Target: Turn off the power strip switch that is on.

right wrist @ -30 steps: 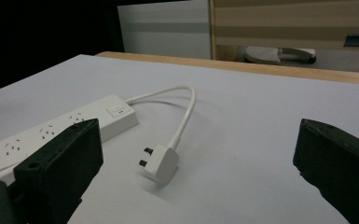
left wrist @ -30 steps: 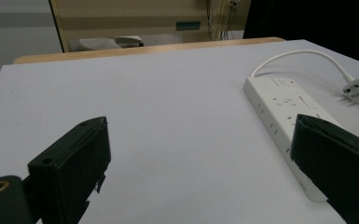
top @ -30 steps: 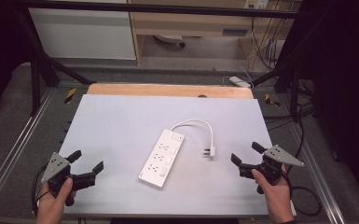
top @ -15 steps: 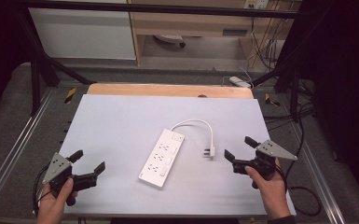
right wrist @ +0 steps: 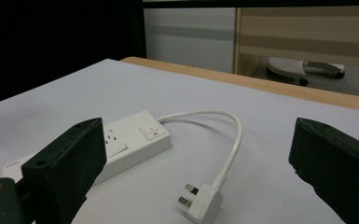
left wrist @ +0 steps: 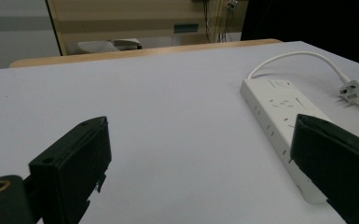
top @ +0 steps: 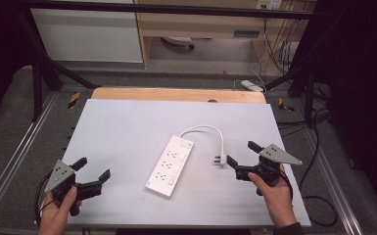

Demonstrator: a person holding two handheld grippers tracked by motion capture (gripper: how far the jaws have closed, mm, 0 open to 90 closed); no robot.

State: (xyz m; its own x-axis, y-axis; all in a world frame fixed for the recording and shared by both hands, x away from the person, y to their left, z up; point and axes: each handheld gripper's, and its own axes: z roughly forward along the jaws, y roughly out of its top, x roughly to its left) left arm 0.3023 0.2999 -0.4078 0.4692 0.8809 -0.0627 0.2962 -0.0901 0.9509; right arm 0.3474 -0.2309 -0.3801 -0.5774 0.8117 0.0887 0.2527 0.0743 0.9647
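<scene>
- The left gripper (top: 92, 172), black with a grey three-cornered plate on top, sits low at the near left of the pale grey tabletop (top: 127, 132), jaws spread wide and holding nothing.
- Ahead of it and off to its right lies the white plastic power strip (top: 170, 165), flat on the table. Its long axis runs away from the person, slanting rightward toward the far end, where the switch is.
- A short white cable (top: 206, 129) loops out of the strip's far end and curls back to a white three-pin plug (top: 220, 159), lying on its side.
- The right gripper (top: 244, 157), the same build, has its jaws wide apart and empty too. The plug lies just in front of its jaw tips, almost between them, so this hand is clearly the nearer one if the plug is the next thing picked up.
- In the left gripper view the right jaw cuts off the strip's near end; which sockets are switched on, I cannot make out.
</scene>
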